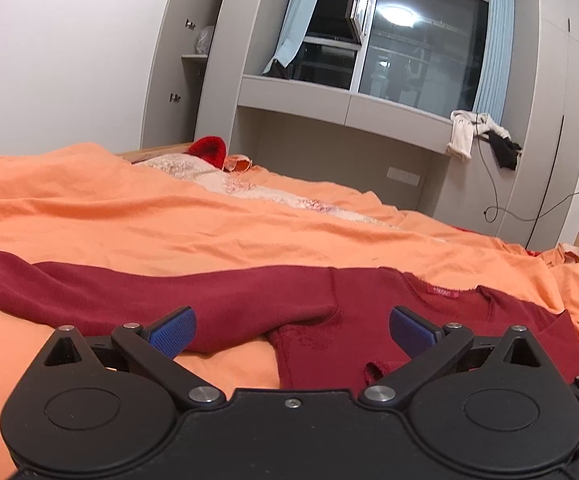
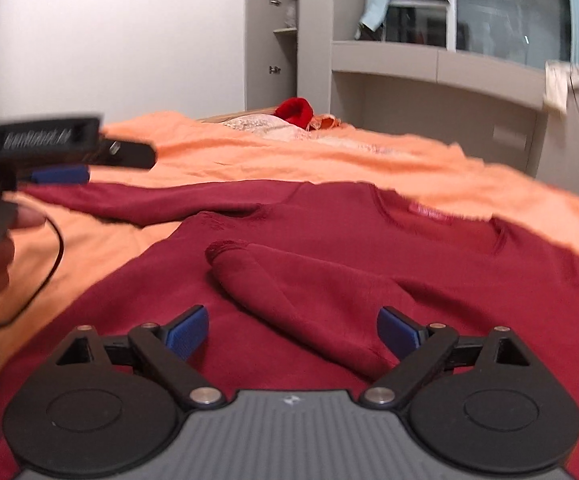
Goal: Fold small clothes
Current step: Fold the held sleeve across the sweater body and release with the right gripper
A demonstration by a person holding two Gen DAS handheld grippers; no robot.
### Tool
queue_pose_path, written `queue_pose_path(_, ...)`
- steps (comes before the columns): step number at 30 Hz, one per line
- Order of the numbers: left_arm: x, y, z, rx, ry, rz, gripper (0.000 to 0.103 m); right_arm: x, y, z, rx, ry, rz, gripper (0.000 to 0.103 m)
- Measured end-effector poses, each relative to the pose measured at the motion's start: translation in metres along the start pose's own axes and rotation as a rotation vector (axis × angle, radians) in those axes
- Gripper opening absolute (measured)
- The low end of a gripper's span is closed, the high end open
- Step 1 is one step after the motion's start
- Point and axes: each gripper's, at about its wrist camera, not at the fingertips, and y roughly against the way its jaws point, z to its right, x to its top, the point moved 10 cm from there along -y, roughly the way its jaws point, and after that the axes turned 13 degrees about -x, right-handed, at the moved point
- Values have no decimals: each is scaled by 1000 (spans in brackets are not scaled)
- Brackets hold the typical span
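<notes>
A dark red long-sleeved sweater (image 2: 329, 216) lies flat on the orange bedsheet (image 2: 289, 160). One sleeve (image 2: 289, 280) is folded across its body, the other sleeve (image 1: 109, 292) stretches out to the left. My left gripper (image 1: 292, 330) is open and empty, low over the armpit where the outstretched sleeve joins the body. It also shows in the right wrist view (image 2: 61, 174) at the left, held by a hand. My right gripper (image 2: 292, 330) is open and empty, just above the sweater's body, the folded sleeve lying between its blue fingers (image 2: 187, 332).
A bright red knitted item (image 1: 209, 150) and a pale patterned cloth (image 1: 193, 170) lie at the far end of the bed. Grey cabinets and a window shelf (image 1: 349, 108) stand behind, with clothes (image 1: 477, 132) and a cable hanging at the right.
</notes>
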Motion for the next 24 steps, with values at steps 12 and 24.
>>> queue_pose_path(12,14,10,-54,83,163,29,103,6,-15,-51,90,182,-12,23)
queue_pose_path(24,24,38,-127,183,381,91,103,-28,31,-90,134,345,49,59)
